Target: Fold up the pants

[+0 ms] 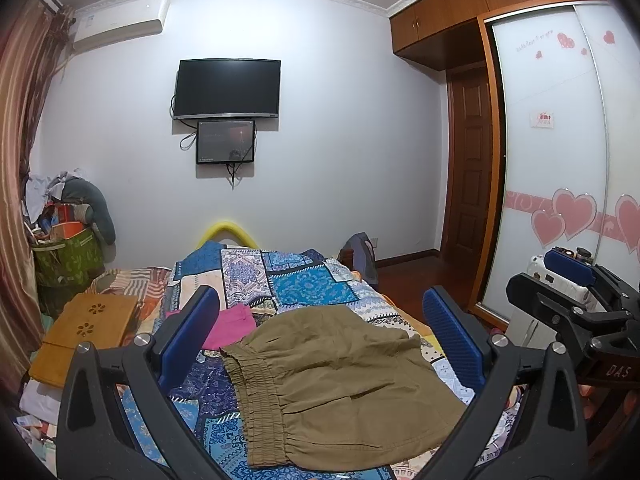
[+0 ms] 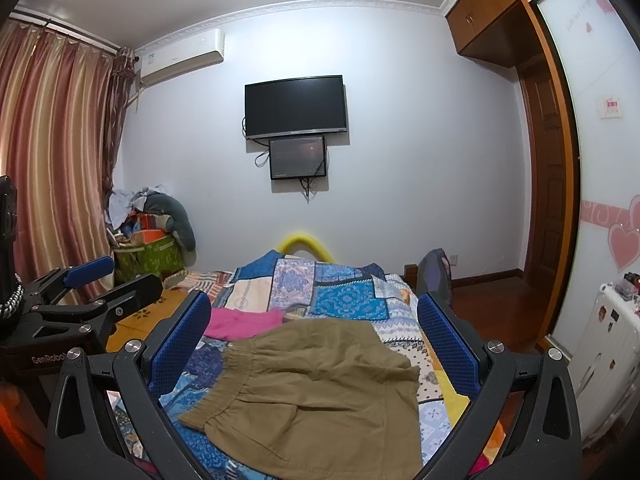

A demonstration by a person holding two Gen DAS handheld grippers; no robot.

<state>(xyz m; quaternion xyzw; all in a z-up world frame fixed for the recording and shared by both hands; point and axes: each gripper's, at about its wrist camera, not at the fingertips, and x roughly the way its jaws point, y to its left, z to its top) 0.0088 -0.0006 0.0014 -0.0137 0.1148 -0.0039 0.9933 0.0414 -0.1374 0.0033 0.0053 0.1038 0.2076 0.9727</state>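
Olive-brown pants (image 1: 340, 384) with an elastic waistband lie folded on the patchwork bed cover (image 1: 304, 280); they also show in the right wrist view (image 2: 320, 400). My left gripper (image 1: 320, 328) is open and empty, held above the pants with its blue pads either side. My right gripper (image 2: 316, 332) is open and empty too, also above the pants. The right gripper shows at the right edge of the left wrist view (image 1: 576, 272). The left gripper shows at the left edge of the right wrist view (image 2: 100, 280).
A pink garment (image 1: 234, 326) lies on the bed beyond the pants, also in the right wrist view (image 2: 244, 322). A wooden lap tray (image 1: 84, 332) sits left on the bed. A cluttered green basket (image 1: 68, 256) stands by the curtain. A wardrobe (image 1: 560, 160) is at right.
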